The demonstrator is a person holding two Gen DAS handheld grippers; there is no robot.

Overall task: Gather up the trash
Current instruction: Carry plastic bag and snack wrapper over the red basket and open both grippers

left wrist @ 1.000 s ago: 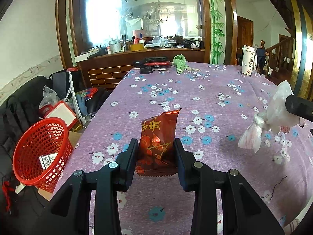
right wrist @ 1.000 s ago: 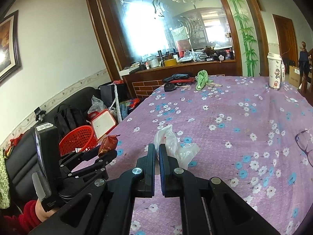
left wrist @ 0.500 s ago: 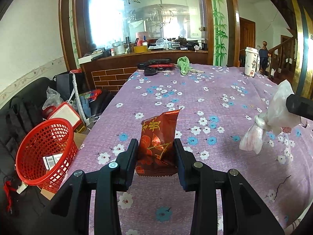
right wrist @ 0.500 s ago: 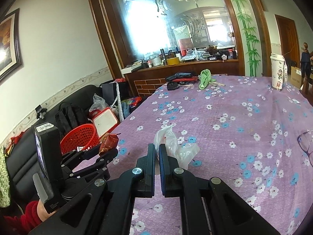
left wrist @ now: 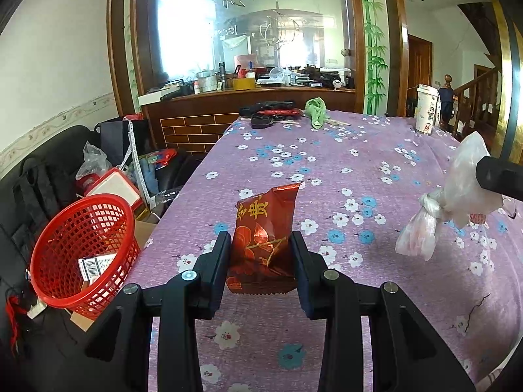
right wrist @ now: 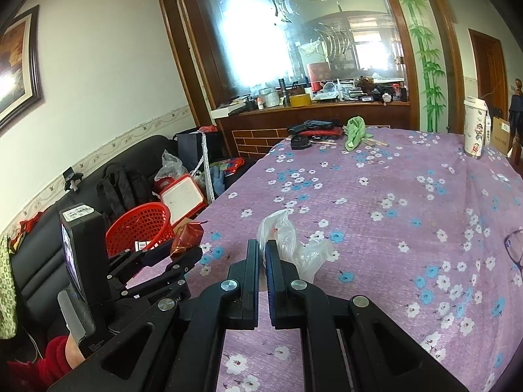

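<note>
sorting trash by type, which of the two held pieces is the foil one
The red foil packet with gold characters, clamped in the left gripper. The right gripper holds a crumpled clear plastic bag instead.

Gold Chinese characters on the red foil wrapper [left wrist: 264, 241], the clearest reading 贵, the one beside it cut off at the wrapper's edge. A barcode label with small print, too fine to read, on a box [left wrist: 94, 266] lying in the red basket [left wrist: 59, 294]. Cartoon figures and red marks on the white paper cup [left wrist: 426, 109], not legible. A white sticker with tiny illegible print on top of the left gripper's black housing [right wrist: 78, 211].
</note>
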